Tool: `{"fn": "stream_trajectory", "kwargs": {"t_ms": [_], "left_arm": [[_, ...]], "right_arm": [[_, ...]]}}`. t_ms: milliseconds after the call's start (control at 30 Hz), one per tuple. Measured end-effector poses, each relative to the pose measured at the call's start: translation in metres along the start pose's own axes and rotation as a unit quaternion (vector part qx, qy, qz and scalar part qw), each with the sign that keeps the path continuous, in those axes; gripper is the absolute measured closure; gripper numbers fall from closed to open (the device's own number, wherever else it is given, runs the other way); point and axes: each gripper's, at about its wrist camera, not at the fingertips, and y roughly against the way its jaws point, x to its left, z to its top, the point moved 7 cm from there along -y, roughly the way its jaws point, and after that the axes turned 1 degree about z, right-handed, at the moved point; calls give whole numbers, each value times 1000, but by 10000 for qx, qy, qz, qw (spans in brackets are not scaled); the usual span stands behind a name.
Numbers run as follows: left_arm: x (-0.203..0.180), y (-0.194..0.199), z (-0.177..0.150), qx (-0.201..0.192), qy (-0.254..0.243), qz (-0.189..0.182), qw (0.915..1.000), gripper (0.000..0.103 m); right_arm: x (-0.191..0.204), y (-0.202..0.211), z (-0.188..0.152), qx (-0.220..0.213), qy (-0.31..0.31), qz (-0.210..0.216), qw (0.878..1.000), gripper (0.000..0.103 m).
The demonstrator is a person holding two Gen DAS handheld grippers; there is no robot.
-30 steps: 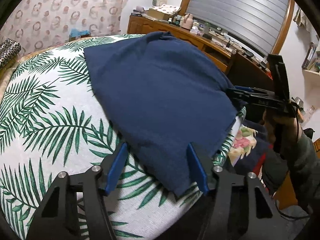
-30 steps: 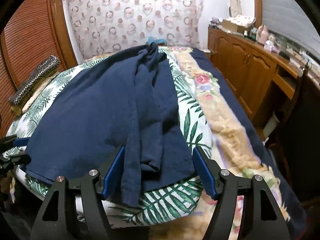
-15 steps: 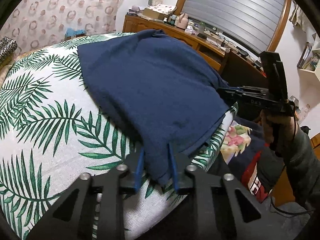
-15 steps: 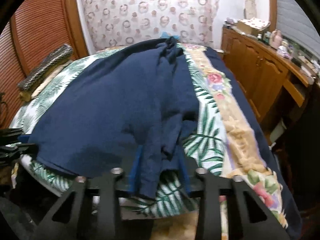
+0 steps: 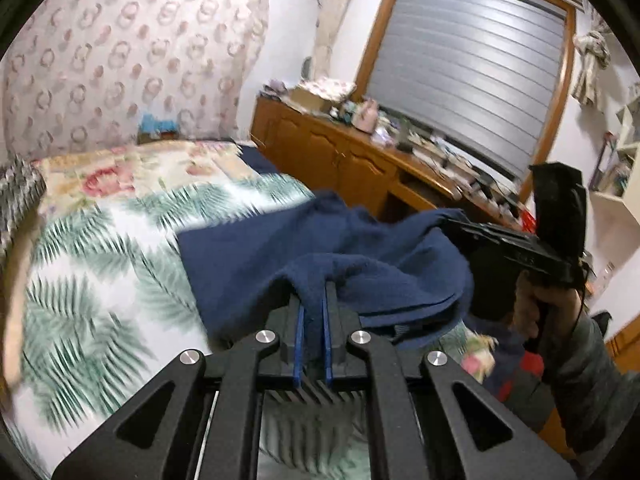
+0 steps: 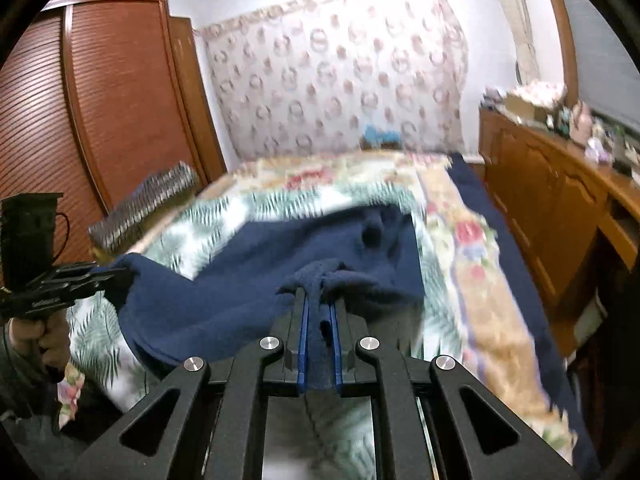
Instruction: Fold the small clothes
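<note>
Navy garment [image 5: 360, 256] — soft, fleecy knit, probably a top, though blur hides its cut — hangs bunched between both grippers over the near edge of the bed [image 5: 100, 264], its far part still draped on the palm-leaf bedspread. The left gripper [image 5: 313, 300] and right gripper [image 6: 319, 312] have just clenched, jaws pinching folds of its hem. Open bedspread stretches beyond — a wooden cabinet [image 6: 552, 208] runs alongside.

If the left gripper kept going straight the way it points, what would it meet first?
Probably the raised navy garment that the left gripper already pinches; beyond it lies the leaf-print bedcover. Depth is unclear.
</note>
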Motion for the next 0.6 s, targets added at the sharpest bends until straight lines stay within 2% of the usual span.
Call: {"fn": "stream_trajectory", "kwargs": {"t_ms": [167,367,500,600], "left_arm": [[37,-32,34,43,45,408,9991,95],[83,-76,38,316,289,643,9970,95],[100,-92,38,437,346,731,9958,95],[111,-94,41,430,403,837,9947,92]], "right_arm": [[-16,-39,38,-35,-43,33,10000,94],[-33,-91,53,207,-335,82,9992,94],[-32,-116,64,363,-287,-10,9989,94],[-37,-126,74,346,-374,-108,9986,84]]}}
